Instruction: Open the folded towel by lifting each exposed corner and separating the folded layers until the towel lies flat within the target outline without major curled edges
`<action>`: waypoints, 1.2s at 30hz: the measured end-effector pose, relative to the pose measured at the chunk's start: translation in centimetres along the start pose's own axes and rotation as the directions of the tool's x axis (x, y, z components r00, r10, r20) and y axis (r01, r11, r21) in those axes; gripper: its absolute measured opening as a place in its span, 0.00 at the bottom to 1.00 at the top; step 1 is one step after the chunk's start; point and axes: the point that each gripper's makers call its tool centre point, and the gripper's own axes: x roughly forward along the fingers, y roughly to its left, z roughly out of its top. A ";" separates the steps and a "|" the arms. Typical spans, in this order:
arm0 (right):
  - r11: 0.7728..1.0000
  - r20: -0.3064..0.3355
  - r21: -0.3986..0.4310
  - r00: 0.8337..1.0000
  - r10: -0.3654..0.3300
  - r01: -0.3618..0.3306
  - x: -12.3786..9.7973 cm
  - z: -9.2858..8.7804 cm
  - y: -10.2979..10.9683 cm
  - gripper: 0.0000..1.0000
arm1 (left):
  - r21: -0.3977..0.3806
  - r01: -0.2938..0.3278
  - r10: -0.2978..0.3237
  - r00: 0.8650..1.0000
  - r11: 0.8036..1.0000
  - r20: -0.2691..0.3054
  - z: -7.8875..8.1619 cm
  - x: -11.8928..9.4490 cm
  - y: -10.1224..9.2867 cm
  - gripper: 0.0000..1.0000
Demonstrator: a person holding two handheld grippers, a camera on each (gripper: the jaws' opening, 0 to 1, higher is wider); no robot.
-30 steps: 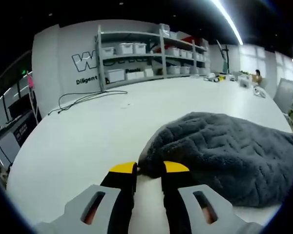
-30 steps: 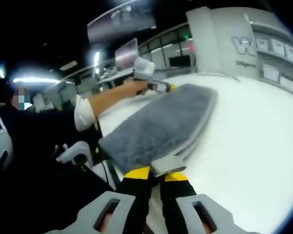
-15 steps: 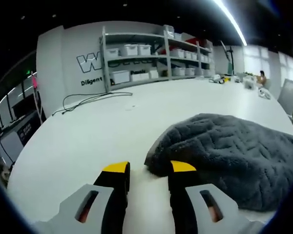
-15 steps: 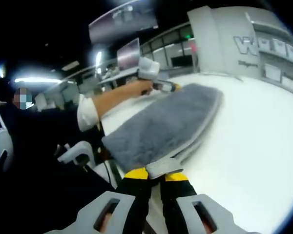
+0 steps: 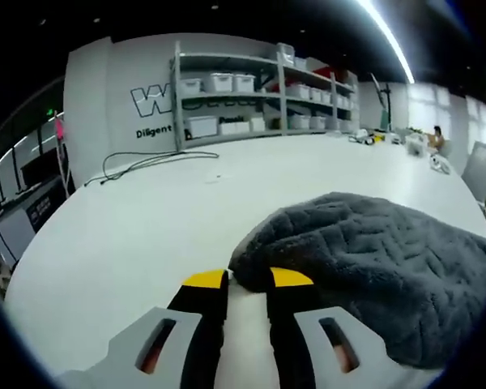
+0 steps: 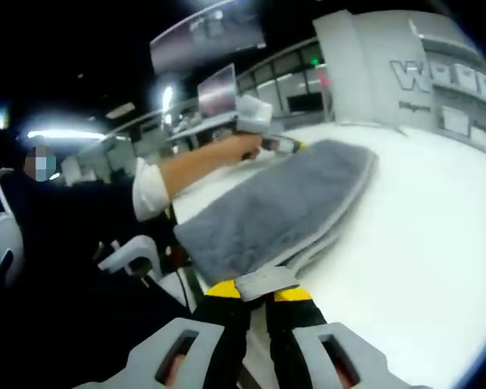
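Observation:
A dark grey plush towel [image 5: 373, 259] lies folded on the white table [image 5: 146, 219]. In the left gripper view its near corner sits between the yellow tips of my left gripper [image 5: 247, 279], whose jaws stand close together on that corner. From the right gripper view the towel [image 6: 283, 203] stretches away as a long folded strip. My right gripper [image 6: 257, 292] is shut on a thin corner layer, lifted slightly off the stack. At the towel's far corner a person's hand [image 6: 235, 146] holds the left gripper [image 6: 279, 144].
Shelves with white bins [image 5: 243, 97] line the far wall, and a black cable [image 5: 146, 162] trails across the table in front of them. Small items [image 5: 389, 136] crowd the table's far right end. A white sleeve [image 6: 150, 190] and a chair [image 6: 130, 251] sit beside the table edge.
My left gripper's jaws, spread wide half a second ago, have come back together on the towel corner. The right gripper keeps its hold, with the corner raised slightly.

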 end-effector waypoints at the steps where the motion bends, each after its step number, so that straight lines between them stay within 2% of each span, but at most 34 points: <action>1: 1.000 0.000 0.001 1.000 0.001 -0.001 0.0 0.0 0.0 0.03 | 0.002 -0.004 0.004 1.000 1.000 0.000 0.0 0.0 0.0 0.14; 5: 1.000 -0.002 -0.003 1.000 -0.003 0.002 0.0 0.1 0.0 0.03 | -0.004 0.005 -0.005 1.000 1.000 -0.006 0.1 0.2 -0.1 0.10; 33: 1.000 -0.013 -0.012 1.000 0.021 -0.021 0.7 0.0 1.3 0.04 | 0.016 0.033 -0.032 0.999 0.999 -0.013 1.2 2.4 0.7 0.06; 36: 1.000 -0.015 -0.017 1.000 0.023 -0.023 0.8 -0.1 1.5 0.04 | 0.000 0.041 -0.041 0.999 0.999 -0.009 1.3 2.7 0.8 0.06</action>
